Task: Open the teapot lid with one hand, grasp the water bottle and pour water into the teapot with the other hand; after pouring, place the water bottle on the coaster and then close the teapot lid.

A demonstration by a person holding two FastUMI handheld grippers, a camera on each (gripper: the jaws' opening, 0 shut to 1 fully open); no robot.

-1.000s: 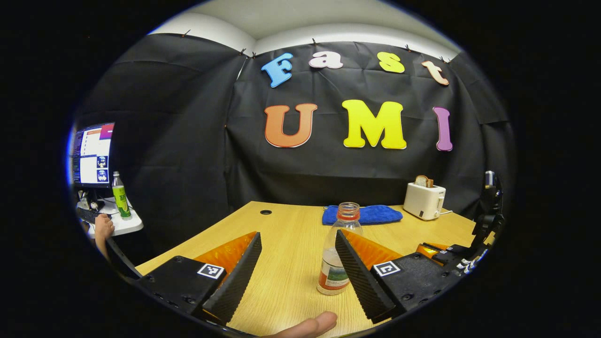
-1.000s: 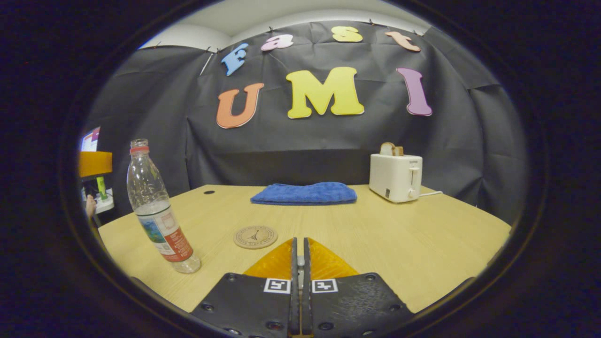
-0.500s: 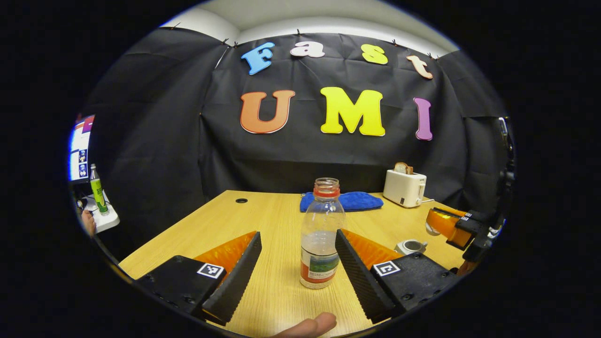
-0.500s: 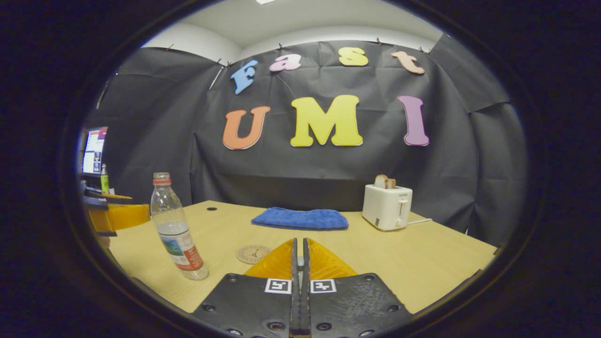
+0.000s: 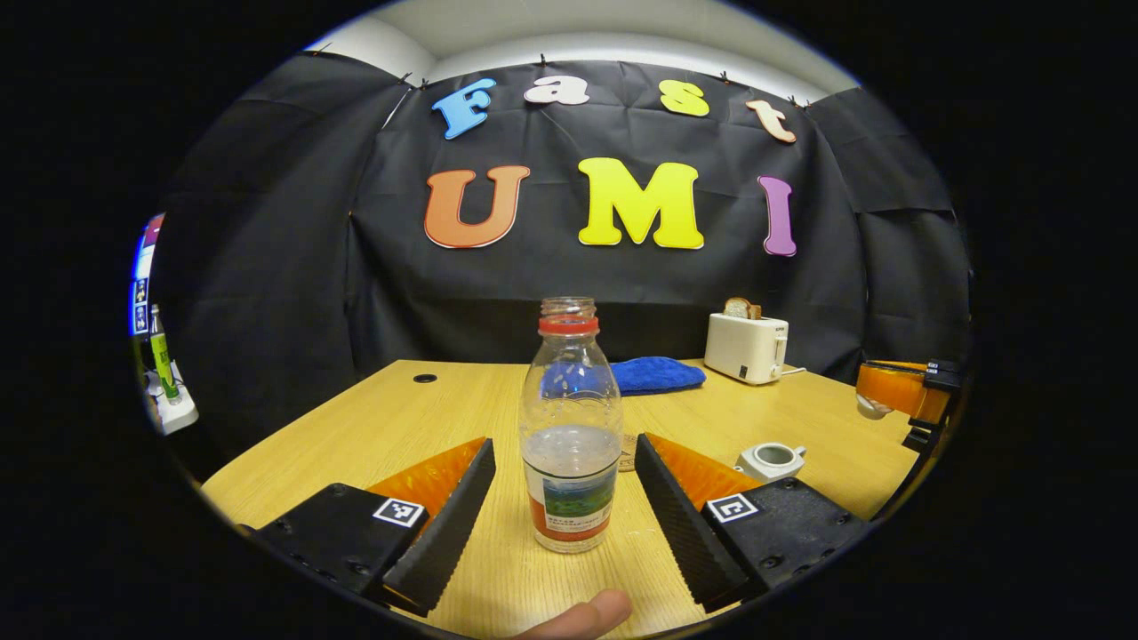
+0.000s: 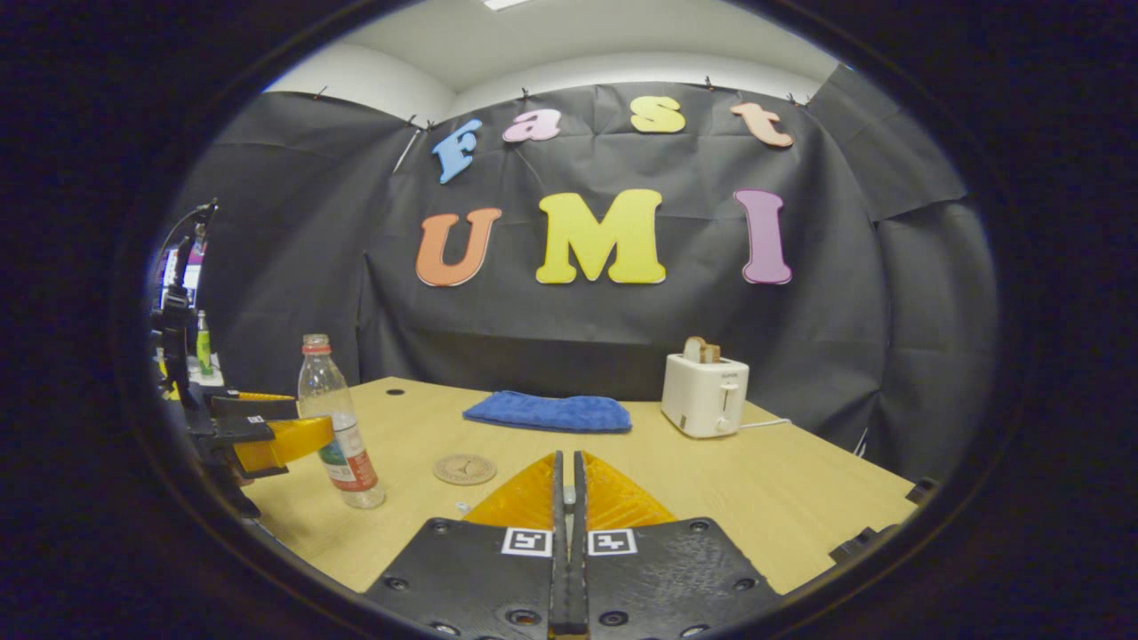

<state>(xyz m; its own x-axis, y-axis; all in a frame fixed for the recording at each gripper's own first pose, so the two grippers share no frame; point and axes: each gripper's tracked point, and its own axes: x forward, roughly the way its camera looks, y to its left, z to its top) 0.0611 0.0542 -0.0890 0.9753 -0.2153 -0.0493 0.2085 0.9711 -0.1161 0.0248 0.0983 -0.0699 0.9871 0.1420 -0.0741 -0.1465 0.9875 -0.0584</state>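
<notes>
standing uncapped between the wide-open left gripper (image 5: 558, 507), water bottle (image 5: 570, 427); right gripper (image 6: 567, 498) pinched closed.

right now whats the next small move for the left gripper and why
Probably ease forward a little, then shut on the bottle. The left gripper is open, fingers either side of the upright bottle and apart from it. The teapot already stands open, and the right gripper is held up, apparently with the lid.

Clear water bottle (image 5: 570, 427) with red neck ring; blue towel (image 5: 656, 374); white toaster (image 5: 746, 348); pale wood-grain counter (image 5: 418, 418).
</notes>
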